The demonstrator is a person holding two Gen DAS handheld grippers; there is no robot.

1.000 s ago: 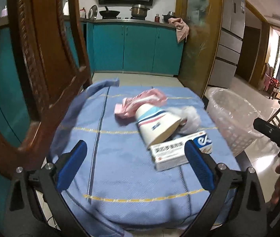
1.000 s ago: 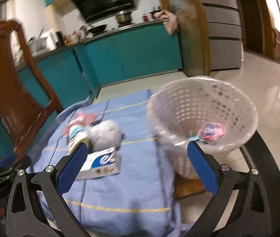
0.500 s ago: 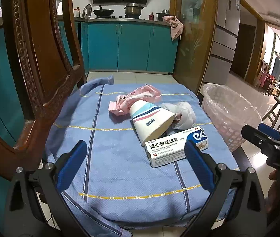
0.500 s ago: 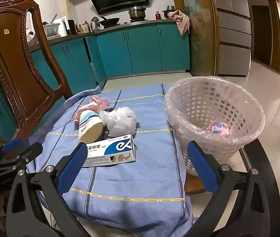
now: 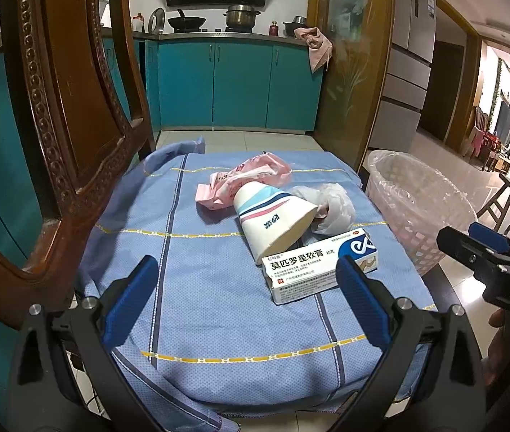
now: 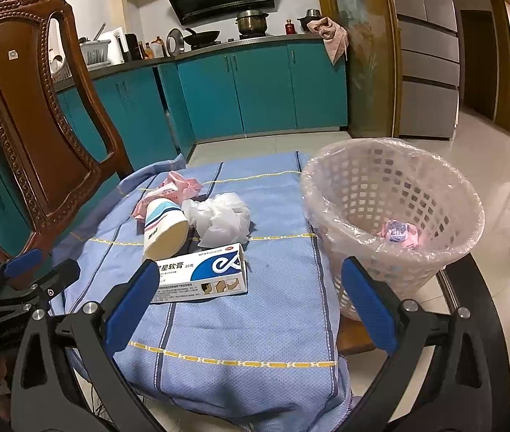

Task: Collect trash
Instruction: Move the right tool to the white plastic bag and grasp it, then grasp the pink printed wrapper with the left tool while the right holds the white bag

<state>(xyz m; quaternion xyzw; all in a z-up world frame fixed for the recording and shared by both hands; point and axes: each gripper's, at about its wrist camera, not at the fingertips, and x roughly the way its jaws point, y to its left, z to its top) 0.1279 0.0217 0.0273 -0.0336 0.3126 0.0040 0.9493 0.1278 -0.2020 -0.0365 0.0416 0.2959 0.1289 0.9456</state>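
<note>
On the blue cloth (image 5: 204,288) lie a tipped paper cup (image 5: 273,219), a pink wrapper (image 5: 240,180), a crumpled white tissue (image 5: 334,208) and a white-and-blue medicine box (image 5: 320,264). The same cup (image 6: 163,232), tissue (image 6: 220,217) and box (image 6: 201,277) show in the right wrist view. A pink lined waste basket (image 6: 392,212) stands at the table's right edge with a pink wrapper (image 6: 397,232) inside. My left gripper (image 5: 244,306) is open and empty, short of the box. My right gripper (image 6: 249,304) is open and empty, near the box and basket.
A carved wooden chair (image 5: 60,133) stands close on the left of the table. Teal kitchen cabinets (image 5: 233,82) and a stove are behind. A fridge (image 6: 428,50) and tiled floor (image 6: 489,165) lie to the right. The table's dark rim (image 6: 482,306) shows beside the basket.
Both grippers have steadied and drawn back slightly. The right view has swung left from the basket toward the trash on the cloth. Both stay open and empty.
</note>
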